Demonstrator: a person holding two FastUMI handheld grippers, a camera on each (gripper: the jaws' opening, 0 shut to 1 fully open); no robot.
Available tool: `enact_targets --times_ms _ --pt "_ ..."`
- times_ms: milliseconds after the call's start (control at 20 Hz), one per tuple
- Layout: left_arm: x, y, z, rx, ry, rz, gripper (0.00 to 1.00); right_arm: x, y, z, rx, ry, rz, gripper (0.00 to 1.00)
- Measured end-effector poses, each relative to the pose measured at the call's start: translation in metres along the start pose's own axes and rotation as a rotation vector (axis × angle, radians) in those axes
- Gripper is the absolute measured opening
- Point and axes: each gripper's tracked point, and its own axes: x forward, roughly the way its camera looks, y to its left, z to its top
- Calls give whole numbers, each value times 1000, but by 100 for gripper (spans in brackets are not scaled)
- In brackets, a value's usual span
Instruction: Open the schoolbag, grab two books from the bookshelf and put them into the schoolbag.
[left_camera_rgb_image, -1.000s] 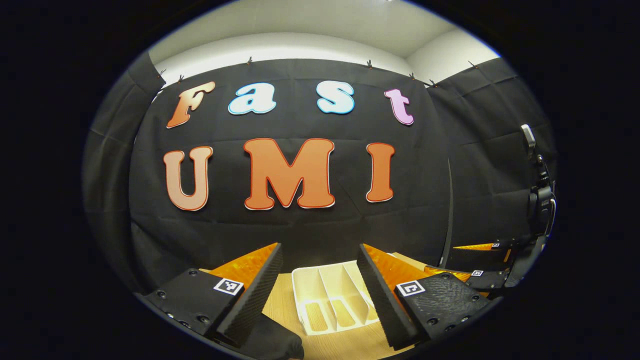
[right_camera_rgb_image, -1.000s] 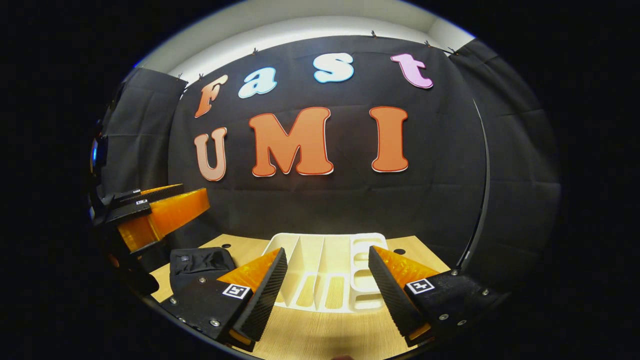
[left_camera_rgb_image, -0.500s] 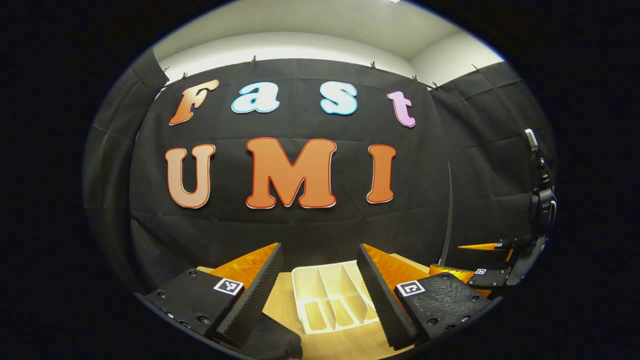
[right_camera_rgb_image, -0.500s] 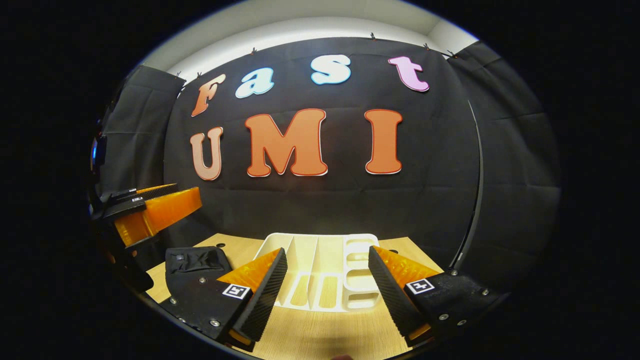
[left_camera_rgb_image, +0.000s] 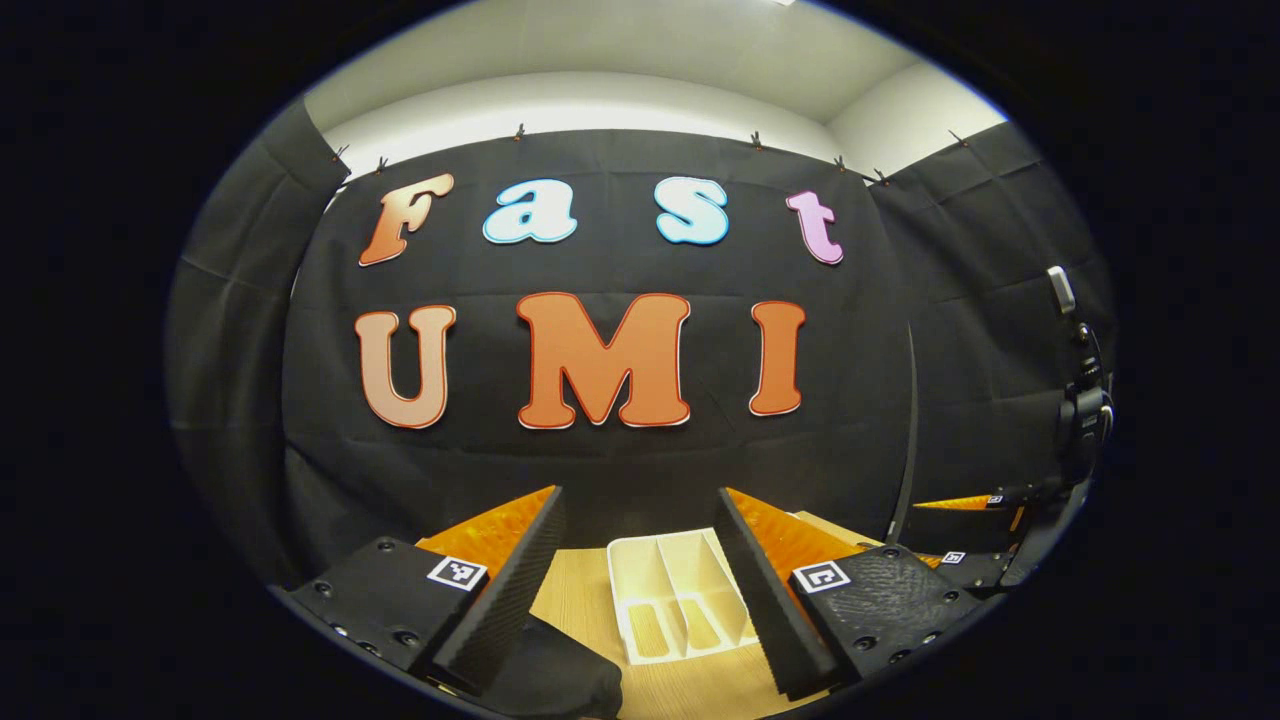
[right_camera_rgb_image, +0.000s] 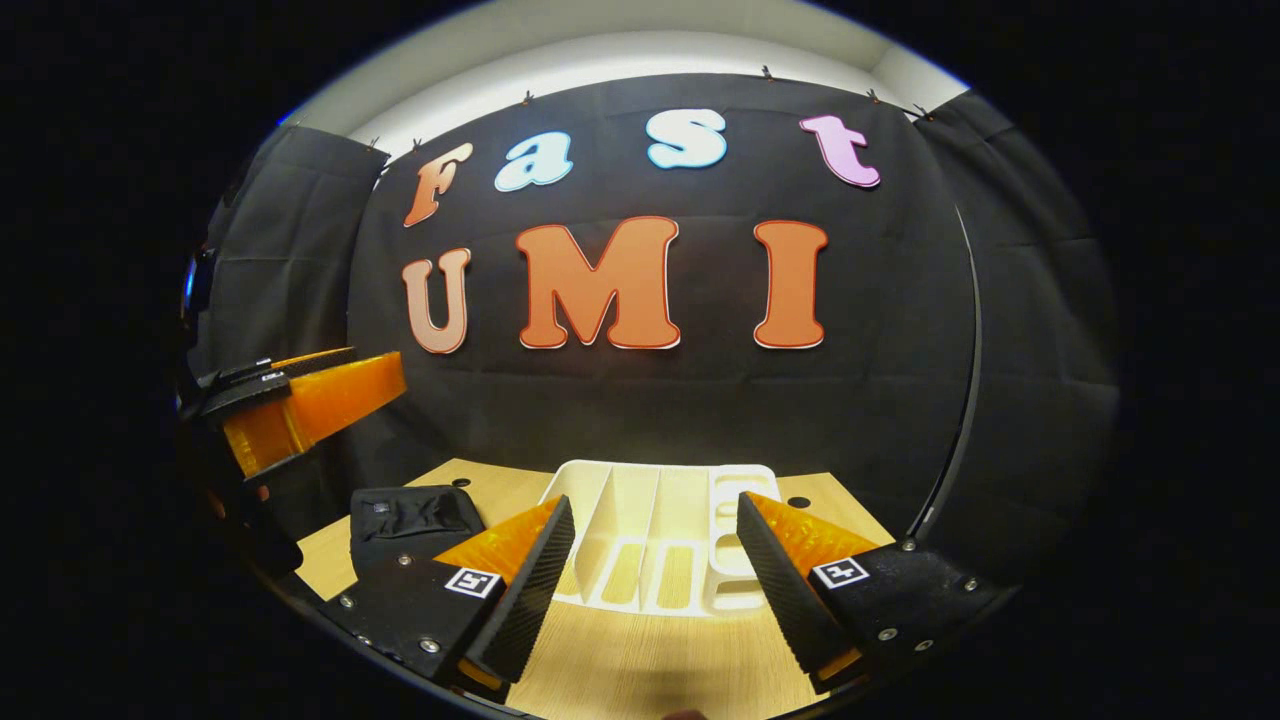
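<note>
Two tongs hang above the bench (right_camera_rgb_image: 610, 670), both spread wide and holding nothing: the left tongs (left_camera_rgb_image: 640, 590) and the right tongs (right_camera_rgb_image: 655, 590). One white bookshelf (right_camera_rgb_image: 650, 530) lies flat mid-bench, its dividers running near to far. One black schoolbag (right_camera_rgb_image: 410, 515) sits left of it.

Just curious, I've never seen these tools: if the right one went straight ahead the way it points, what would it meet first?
Probably the white bookshelf lying flat on the table, framed between the right gripper's open jaws; depth is uncertain, and aimed higher it would meet the black cloth wall.
</note>
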Motion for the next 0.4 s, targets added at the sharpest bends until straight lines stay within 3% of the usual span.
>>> enact_targets --times_ms 400 --pt "15 9 9 17 -38 18 95 24 -5 8 30 -20 2 97"
